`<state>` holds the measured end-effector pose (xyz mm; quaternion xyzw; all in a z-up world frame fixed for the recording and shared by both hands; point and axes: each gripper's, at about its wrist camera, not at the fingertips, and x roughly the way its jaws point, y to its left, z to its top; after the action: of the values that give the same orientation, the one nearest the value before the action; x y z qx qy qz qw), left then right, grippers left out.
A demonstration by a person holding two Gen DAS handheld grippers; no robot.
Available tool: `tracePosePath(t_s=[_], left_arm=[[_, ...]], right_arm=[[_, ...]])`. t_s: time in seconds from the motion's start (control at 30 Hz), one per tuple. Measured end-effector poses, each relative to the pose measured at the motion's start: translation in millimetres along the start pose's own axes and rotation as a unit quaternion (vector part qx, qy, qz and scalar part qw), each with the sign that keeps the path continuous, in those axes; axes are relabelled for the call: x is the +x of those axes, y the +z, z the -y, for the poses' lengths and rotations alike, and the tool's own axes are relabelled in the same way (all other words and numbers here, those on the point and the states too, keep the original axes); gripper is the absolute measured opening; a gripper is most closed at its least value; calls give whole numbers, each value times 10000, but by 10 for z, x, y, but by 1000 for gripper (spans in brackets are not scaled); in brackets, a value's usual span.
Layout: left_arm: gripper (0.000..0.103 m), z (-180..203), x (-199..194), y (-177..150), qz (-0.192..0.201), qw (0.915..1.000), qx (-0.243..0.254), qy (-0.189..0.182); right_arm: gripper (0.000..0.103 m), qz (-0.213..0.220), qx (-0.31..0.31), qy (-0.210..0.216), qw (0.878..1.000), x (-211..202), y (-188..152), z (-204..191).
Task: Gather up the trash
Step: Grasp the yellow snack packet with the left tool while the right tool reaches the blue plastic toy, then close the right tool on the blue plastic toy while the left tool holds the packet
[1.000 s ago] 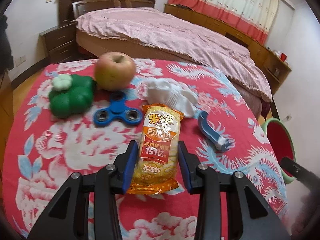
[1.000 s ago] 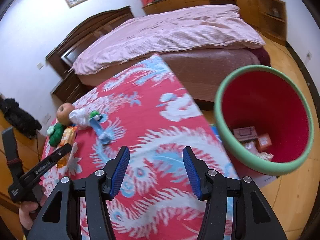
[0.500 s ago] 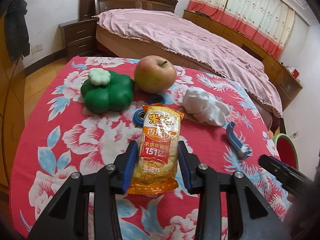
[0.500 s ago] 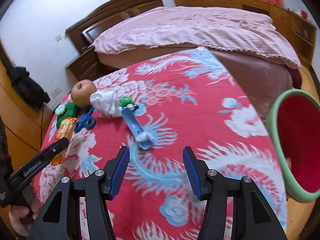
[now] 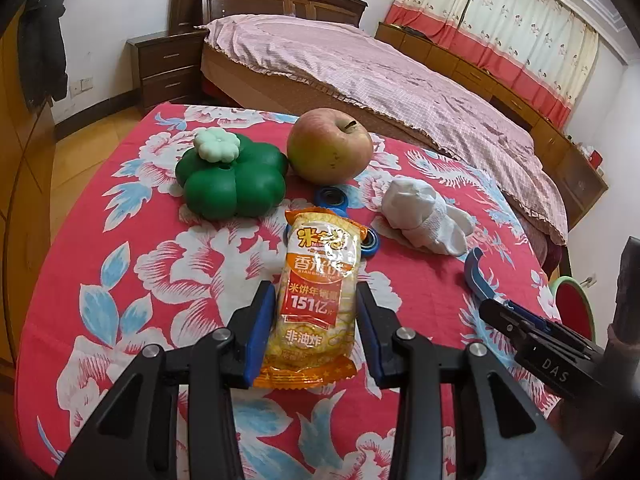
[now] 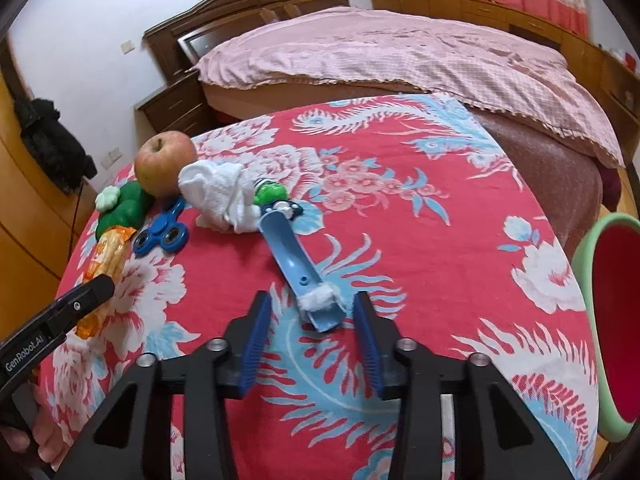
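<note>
On the table, our left tongs (image 5: 316, 320) pinched the snack packet (image 5: 314, 304); our right tongs (image 6: 312, 320), narrowing yet empty (jaws astride the blue scoop (image 6: 298, 264)), risked nudging it away.

The right gripper (image 6: 312, 338) has swung away from the red bin (image 6: 612, 320) and come in over the worktop (image 6: 440, 240); its jaws have just been closing, and now the near end of the blue toy slide (image 6: 296, 264) lies just ahead of its fingers (image 6: 256, 340), untouched. The left gripper (image 5: 316, 332) has edged sideways with the snack packet (image 5: 316, 300).
</note>
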<state>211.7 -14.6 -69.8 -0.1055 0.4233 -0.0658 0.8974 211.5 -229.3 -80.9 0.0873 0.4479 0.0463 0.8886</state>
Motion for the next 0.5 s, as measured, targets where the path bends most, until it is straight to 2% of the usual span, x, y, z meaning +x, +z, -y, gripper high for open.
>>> tracePosePath(t_s=[0.07,0.13,0.5], left_arm=[[41,-9,2,0,-12,10000,-5,15],[41,-20,-7,-6,-21,10000,-25,33],[41,-55,-168,-85,13,10000,-75,32]], right_arm=[[25,14,-32,-77,10000,4,0,10],[22,23,-36,-57,10000,0,-10,24],[21,64,87,96,9999,-242,-196,77]])
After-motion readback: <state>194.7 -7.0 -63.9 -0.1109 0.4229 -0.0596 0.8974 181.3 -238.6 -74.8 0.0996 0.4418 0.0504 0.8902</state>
